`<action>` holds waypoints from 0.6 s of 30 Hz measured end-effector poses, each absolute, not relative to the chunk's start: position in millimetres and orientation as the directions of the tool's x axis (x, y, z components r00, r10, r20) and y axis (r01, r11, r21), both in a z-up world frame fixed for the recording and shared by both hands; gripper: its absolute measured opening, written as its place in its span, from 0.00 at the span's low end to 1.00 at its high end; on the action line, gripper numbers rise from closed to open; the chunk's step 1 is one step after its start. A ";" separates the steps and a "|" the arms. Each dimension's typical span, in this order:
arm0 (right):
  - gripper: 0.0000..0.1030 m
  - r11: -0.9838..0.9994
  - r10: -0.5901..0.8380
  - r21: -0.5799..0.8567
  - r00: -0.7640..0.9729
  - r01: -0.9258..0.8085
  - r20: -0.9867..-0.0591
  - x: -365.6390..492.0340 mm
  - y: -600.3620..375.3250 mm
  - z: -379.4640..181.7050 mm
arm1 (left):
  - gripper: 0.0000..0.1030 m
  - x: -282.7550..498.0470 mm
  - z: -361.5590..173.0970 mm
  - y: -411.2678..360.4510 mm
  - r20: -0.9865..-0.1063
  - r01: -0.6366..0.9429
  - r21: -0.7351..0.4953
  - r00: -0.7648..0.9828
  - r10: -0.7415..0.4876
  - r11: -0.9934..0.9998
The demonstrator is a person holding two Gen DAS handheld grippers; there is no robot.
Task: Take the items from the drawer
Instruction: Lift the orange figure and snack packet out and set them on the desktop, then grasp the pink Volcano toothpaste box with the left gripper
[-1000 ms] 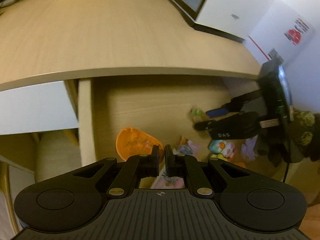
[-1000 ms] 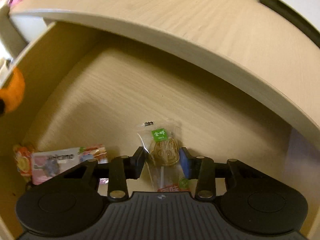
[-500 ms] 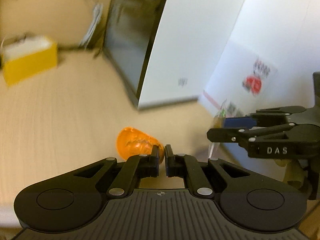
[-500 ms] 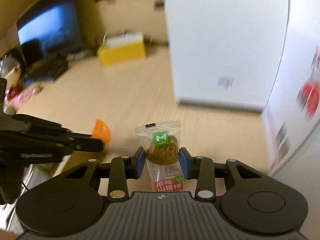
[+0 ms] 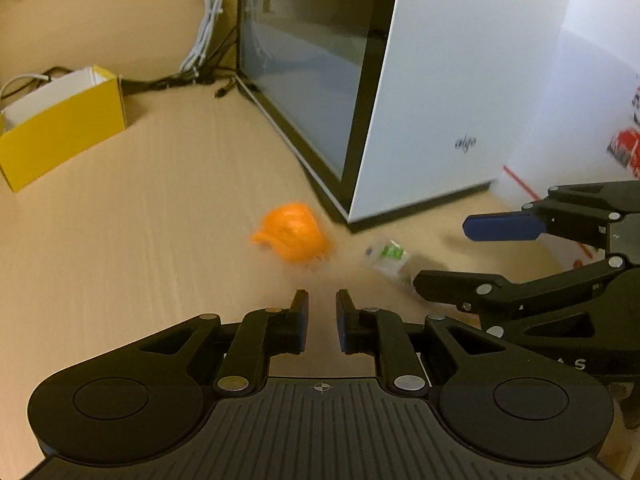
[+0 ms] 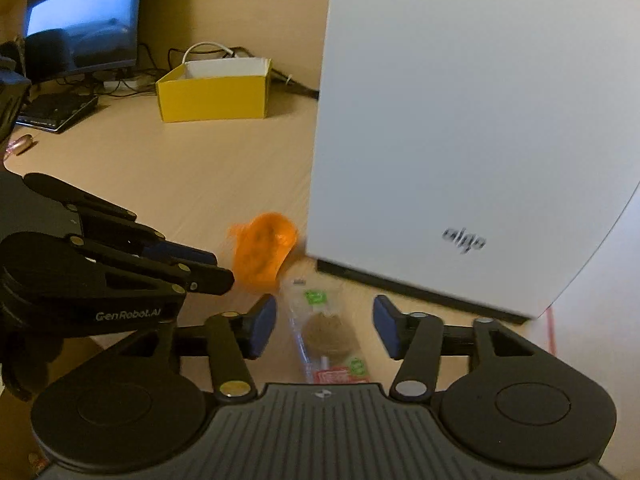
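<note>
Left gripper (image 5: 322, 306): jaws have just been opening and are standing a little apart with nothing between them.

Orange packet (image 5: 292, 236): blurred, lying or dropping over the wooden desktop (image 5: 140, 220) at twelve o'clock from the left gripper's tips, clear of both pads — whether it is touching the wood cannot be told.

Right gripper (image 6: 324, 320): jaws have just been opening and are standing wide; the wrapped lollipop (image 6: 326, 326) is sitting between the blue pads (image 6: 262, 326) without either pressing on it.

White computer case (image 6: 460, 120): standing on the desktop at one o'clock from the right gripper — the orange packet is lying just beside its lower corner.

Yellow box (image 6: 214, 90): open-topped, sitting well apart at eleven o'clock, near the cables (image 5: 204, 24).
</note>
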State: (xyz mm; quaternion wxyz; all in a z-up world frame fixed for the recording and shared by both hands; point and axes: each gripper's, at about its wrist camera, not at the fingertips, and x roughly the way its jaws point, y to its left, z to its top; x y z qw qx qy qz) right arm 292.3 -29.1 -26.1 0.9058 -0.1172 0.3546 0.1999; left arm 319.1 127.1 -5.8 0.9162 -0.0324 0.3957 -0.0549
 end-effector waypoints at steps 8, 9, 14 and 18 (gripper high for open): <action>0.82 0.934 0.281 0.004 0.730 -0.357 -0.623 249.4 -53.9 -16.7 | 0.16 259.6 14.1 139.3 -0.689 0.077 -0.127 0.710 -0.144 0.989; 0.85 0.942 0.284 0.032 0.745 -0.333 -0.604 245.6 -54.8 -16.5 | 0.16 250.8 13.6 139.7 -0.698 0.091 -0.129 0.699 -0.155 0.988; 0.87 0.931 0.351 0.180 0.652 -0.316 -0.672 221.9 -80.5 -15.5 | 0.16 209.7 -12.9 128.4 -0.819 0.196 -0.144 0.527 -0.228 0.970; 0.87 0.939 0.326 0.176 0.599 -0.297 -0.731 199.6 -77.5 -33.0 | 0.16 185.7 -56.9 104.6 -0.927 0.313 -0.109 0.310 -0.210 0.943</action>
